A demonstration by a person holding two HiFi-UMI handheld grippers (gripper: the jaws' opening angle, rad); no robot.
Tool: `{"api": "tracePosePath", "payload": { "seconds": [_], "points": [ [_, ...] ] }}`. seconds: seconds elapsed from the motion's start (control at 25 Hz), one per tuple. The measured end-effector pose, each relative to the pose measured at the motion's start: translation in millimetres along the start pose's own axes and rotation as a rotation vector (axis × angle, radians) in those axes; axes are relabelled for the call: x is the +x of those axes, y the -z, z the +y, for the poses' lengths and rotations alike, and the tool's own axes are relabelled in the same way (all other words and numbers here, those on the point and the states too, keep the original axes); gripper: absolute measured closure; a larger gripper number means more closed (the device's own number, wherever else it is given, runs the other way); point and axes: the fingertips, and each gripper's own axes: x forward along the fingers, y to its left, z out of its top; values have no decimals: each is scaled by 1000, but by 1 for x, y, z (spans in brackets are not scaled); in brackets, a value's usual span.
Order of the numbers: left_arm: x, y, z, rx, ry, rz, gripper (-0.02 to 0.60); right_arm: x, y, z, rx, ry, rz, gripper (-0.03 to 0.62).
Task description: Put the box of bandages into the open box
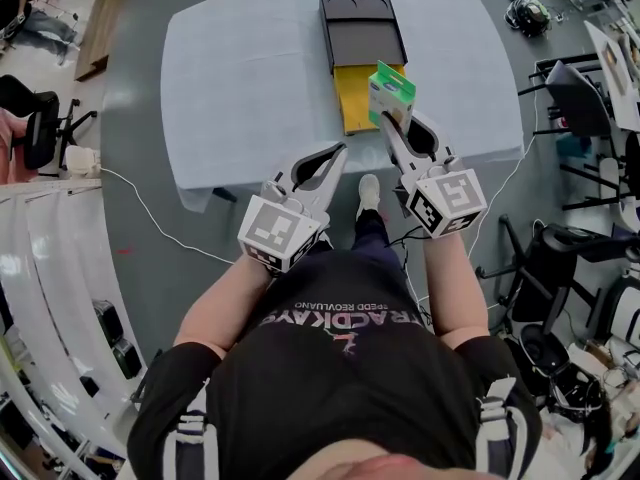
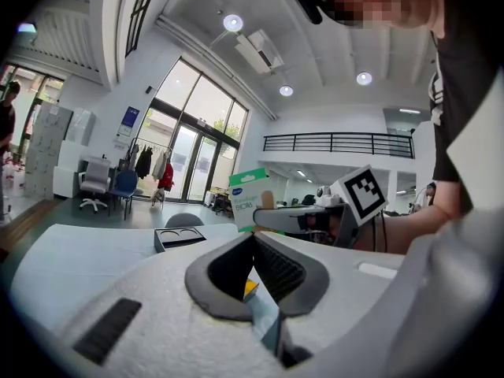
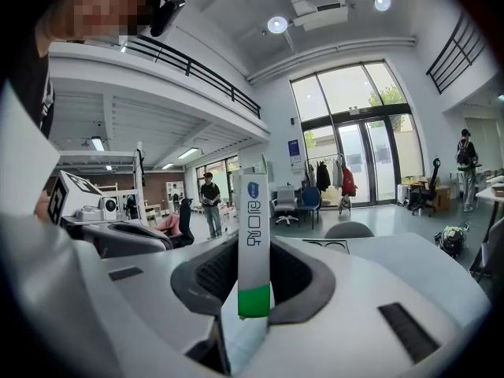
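Observation:
The box of bandages, white with a green end, stands upright between the jaws of my right gripper, which is shut on it above the table's near right part. The right gripper view shows its narrow side clamped between the pads. The open box is black with two round recesses and lies at the far middle of the table, a yellow flap spread out on its near side. My left gripper hovers over the near table edge, shut and empty; its tips meet.
The pale table is otherwise bare. Its near edge runs just under both grippers. A white cable trails over the grey floor at left. Chairs and gear crowd the right side, and a bag lies beyond the far right corner.

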Motion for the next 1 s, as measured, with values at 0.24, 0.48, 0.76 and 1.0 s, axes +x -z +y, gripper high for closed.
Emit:
{"api": "tracePosePath", "payload": {
  "seconds": [0.24, 0.48, 0.76, 1.0],
  "points": [
    [6, -1, 6, -5, -50, -9, 565, 12, 7, -14, -4, -39, 30, 503],
    [21, 1, 16, -30, -90, -11, 565, 30, 18, -34, -4, -73, 80, 503],
    [39, 12, 25, -52, -120, 5, 565, 50, 39, -58, 3, -104, 144, 503],
    [58, 20, 26, -66, -116, -1, 565, 67, 71, -79, 19, -140, 232, 503]
  ]
}}
